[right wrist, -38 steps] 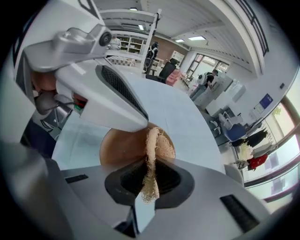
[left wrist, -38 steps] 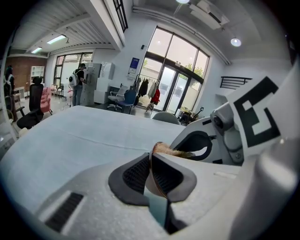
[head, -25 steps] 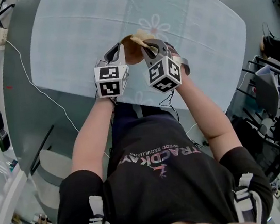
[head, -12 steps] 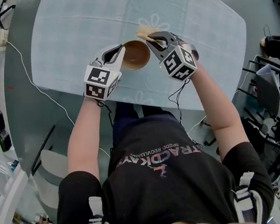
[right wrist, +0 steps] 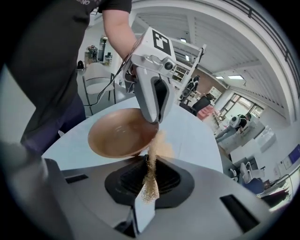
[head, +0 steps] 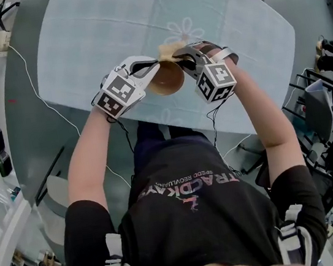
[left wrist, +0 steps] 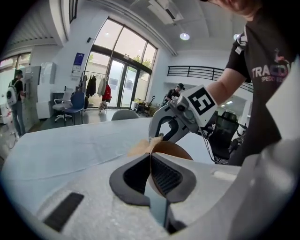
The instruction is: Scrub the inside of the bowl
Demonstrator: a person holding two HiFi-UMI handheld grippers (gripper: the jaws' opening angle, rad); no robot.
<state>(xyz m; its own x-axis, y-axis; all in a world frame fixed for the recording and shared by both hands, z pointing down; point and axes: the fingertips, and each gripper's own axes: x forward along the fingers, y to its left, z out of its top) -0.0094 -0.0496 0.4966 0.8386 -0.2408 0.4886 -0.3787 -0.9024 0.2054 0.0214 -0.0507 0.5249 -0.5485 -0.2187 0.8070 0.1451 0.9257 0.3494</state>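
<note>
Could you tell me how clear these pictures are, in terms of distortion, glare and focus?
Head view: table edge bows, light even. Left gripper view: heavy fisheye, dark corners, windows bright, bowl rim sharp in the fingers. Right gripper view: ceiling lines bend, bowl and scrub pad are sharp.

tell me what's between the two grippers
The brown bowl, seen in the head view. The left gripper is shut on its rim; the right gripper, shut on a tan scrub pad, holds the pad at the rim.

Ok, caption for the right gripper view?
Right gripper pinches tan scrub pad near rim of brown bowl, held tilted by left gripper.
</note>
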